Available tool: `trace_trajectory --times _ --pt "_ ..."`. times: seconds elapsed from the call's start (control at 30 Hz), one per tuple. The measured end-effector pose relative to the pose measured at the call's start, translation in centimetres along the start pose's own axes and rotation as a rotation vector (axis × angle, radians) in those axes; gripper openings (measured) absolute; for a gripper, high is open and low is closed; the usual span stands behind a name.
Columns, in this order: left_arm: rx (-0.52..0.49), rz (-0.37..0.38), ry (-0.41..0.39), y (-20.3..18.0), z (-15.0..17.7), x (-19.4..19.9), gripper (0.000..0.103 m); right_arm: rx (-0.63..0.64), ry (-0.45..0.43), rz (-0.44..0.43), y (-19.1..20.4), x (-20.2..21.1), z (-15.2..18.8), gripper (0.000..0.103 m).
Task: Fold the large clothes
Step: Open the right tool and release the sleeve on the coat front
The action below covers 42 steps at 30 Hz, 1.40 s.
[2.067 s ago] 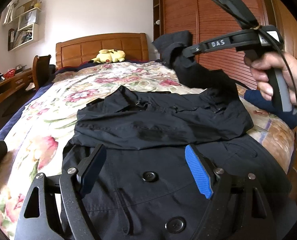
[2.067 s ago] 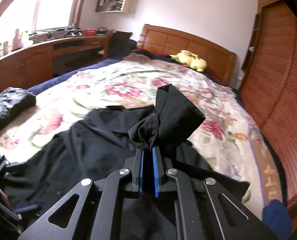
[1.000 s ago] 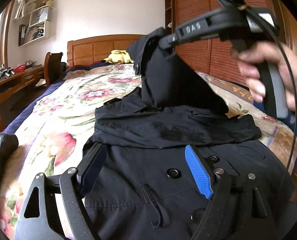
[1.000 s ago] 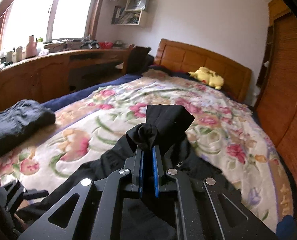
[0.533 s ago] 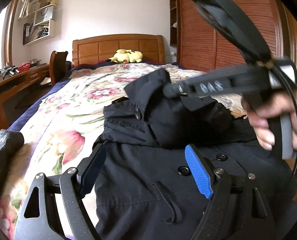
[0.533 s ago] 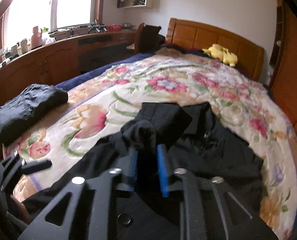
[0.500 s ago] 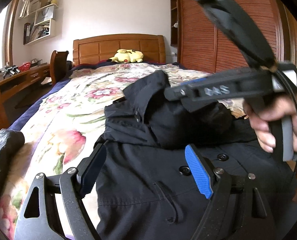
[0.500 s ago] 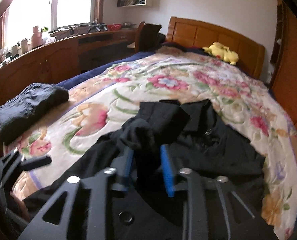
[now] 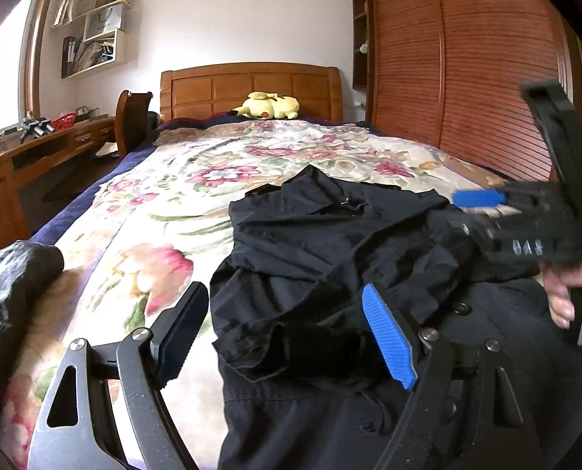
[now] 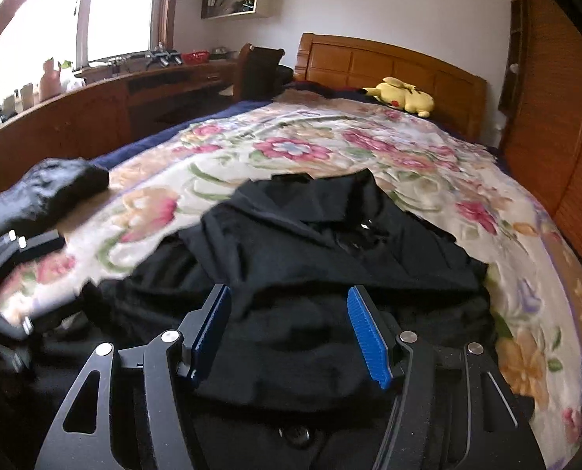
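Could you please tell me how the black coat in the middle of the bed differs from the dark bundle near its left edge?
The black coat lies spread out, sleeves folded across it; the dark bundle is already compact. The coat lies under both grippers; the bundle lies off to the side, untouched. Both rest on the floral bedspread.

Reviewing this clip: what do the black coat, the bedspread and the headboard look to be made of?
Black coat: thin woven fabric, matte, likely cotton or a blend; it creases sharply and carries glossy round buttons.
Bedspread: soft printed cloth with a floral pattern; it looks lightly puckered, possibly quilted.
Headboard: panelled wood, orange-brown, with a smooth, slightly glossy varnish.
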State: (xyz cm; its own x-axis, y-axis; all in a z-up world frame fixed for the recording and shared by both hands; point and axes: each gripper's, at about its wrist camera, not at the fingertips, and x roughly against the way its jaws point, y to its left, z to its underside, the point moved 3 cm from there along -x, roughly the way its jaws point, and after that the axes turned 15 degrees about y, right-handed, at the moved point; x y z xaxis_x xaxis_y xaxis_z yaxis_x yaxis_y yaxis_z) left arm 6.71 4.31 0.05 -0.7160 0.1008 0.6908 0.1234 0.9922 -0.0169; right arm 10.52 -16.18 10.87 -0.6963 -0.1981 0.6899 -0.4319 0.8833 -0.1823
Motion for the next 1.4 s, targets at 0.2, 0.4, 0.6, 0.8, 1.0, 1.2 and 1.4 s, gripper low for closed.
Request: trace_trajectory --times 0.2,0.4,0.6,0.8,1.0,1.2,1.4 --pt "0.005 -0.021 0.06 0.4 0.4 -1.6 0.082 -0.007 0.003 0.011 1.8 -0.3 2.4 0.064" --pt "-0.037 -0.008 0.113 -0.4 1.0 -2.9 0.082 -0.027 -0.018 0.014 1.5 0.5 3.5 0.064" --pt "-0.053 0.024 0.143 -1.3 1.2 -3.3 0.077 -0.034 -0.036 0.017 1.2 1.6 5.0 0.064" --pt "-0.066 0.044 0.197 -1.9 1.5 -4.5 0.057 -0.029 -0.058 0.025 1.2 2.6 5.8 0.064" --pt "-0.048 0.068 0.242 -1.4 1.8 -5.2 0.021 -0.039 -0.06 0.02 1.0 3.1 6.3 0.064" --pt "-0.041 0.091 0.232 -1.2 1.7 -4.6 0.005 -0.052 -0.068 0.027 0.9 3.9 6.6 0.064" --pt "-0.048 0.067 0.174 -0.8 1.7 -2.7 0.005 -0.053 -0.079 0.041 1.1 4.9 7.1 0.064"
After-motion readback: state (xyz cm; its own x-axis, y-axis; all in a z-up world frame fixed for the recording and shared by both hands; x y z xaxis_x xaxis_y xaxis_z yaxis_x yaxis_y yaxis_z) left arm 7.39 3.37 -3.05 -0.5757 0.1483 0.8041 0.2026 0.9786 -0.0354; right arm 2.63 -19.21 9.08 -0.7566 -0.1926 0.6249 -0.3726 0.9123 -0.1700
